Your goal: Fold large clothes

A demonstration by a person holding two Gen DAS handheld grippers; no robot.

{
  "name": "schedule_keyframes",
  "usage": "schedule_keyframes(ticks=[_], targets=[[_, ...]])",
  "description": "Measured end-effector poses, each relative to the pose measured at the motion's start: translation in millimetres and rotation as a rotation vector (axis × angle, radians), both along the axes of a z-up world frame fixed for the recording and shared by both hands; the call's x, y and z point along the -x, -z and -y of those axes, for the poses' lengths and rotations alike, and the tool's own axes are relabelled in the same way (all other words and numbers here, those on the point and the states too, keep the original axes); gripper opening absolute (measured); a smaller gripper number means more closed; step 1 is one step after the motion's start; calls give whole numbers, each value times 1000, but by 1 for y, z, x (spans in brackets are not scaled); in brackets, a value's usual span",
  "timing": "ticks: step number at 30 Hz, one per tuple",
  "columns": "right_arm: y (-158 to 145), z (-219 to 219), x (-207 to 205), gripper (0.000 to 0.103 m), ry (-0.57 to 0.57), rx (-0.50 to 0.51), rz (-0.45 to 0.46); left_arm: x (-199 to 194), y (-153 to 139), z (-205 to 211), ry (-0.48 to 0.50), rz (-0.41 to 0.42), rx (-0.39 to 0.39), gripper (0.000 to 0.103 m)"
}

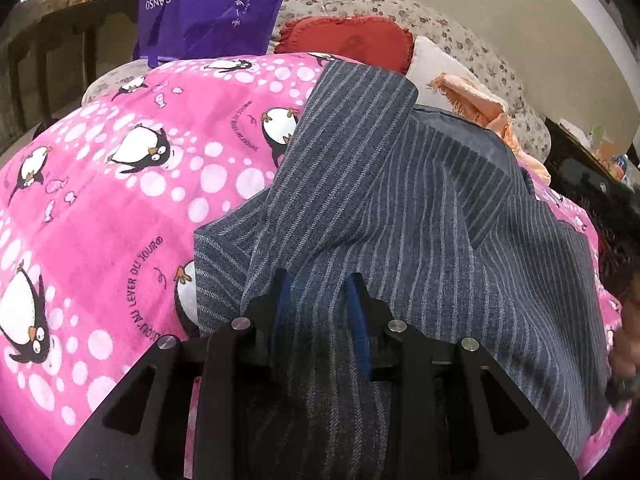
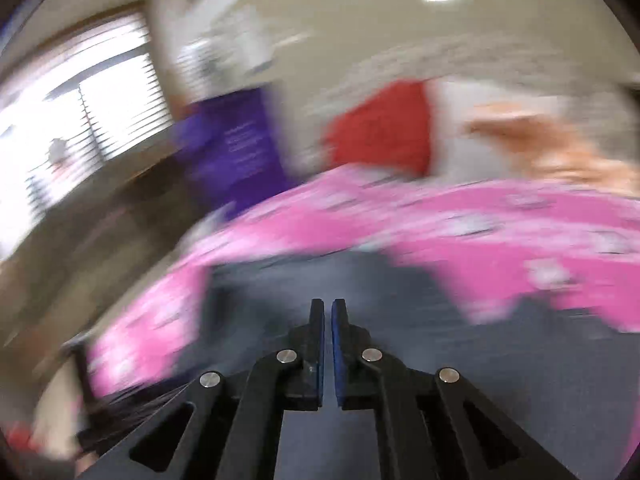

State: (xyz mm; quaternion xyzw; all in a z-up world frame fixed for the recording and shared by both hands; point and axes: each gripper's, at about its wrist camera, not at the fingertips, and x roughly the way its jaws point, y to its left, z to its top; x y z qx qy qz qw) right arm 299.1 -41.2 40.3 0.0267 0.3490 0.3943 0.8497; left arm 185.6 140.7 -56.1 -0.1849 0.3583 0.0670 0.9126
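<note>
One grey pinstriped jacket [image 1: 400,200] lies rumpled across pink penguin bedding [image 1: 120,200].

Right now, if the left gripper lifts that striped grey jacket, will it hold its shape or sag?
Probably sag: the striped grey jacket already drapes in soft folds over the pink penguin blanket. The weave looks thick, so likely weighty. Bunched between the left gripper, it seems unlikely to slip.
</note>
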Motion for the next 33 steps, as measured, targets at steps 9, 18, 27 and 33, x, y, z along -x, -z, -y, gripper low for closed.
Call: schedule_keyframes(ticks=[9, 18, 27, 33], targets=[[34, -19, -62, 5, 161, 148, -92, 1, 1, -2, -1, 1, 6, 28], [-7, 48, -3, 6, 188, 123, -3, 1, 1, -3, 0, 0, 7, 28], [45, 80, -25, 6, 411, 248, -27, 1, 1, -3, -1, 0, 11, 28], [5, 122, 19, 8, 451, 122, -23, 0, 1, -3, -1, 0, 12, 28]])
